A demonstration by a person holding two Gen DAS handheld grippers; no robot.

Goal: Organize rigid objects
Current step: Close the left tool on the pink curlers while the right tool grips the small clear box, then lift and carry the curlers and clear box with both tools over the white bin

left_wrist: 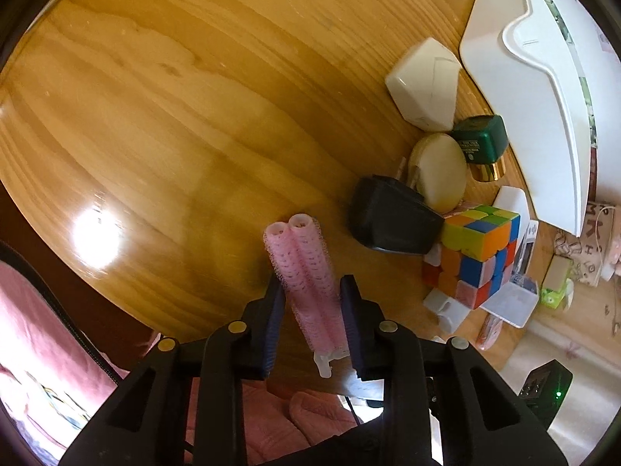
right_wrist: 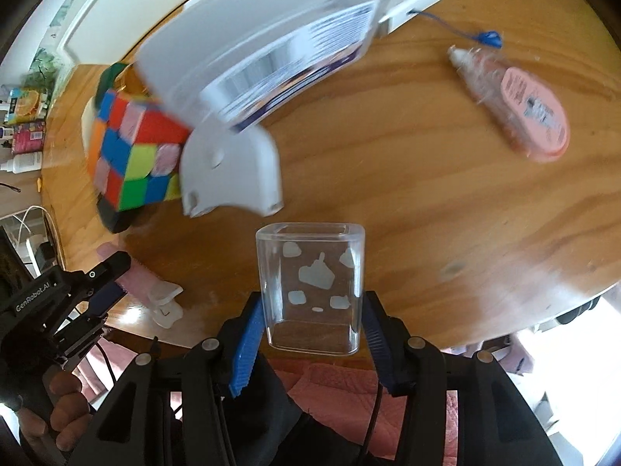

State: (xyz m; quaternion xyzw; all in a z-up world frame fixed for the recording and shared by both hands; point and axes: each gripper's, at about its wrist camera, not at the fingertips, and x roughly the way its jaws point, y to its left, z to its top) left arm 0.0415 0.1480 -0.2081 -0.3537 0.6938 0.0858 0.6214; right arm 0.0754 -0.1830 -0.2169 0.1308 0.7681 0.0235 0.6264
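Your left gripper [left_wrist: 312, 291] is pinched on a pair of pink hair rollers [left_wrist: 306, 272], their long axis running out along the fingers, open ends pointing away over the wooden table [left_wrist: 174, 97]. Your right gripper [right_wrist: 312, 310] is clamped on a clear plastic box [right_wrist: 310, 287], upright along the fingers, its open mouth facing away. A colour cube [left_wrist: 475, 252] sits nearby among white clutter.
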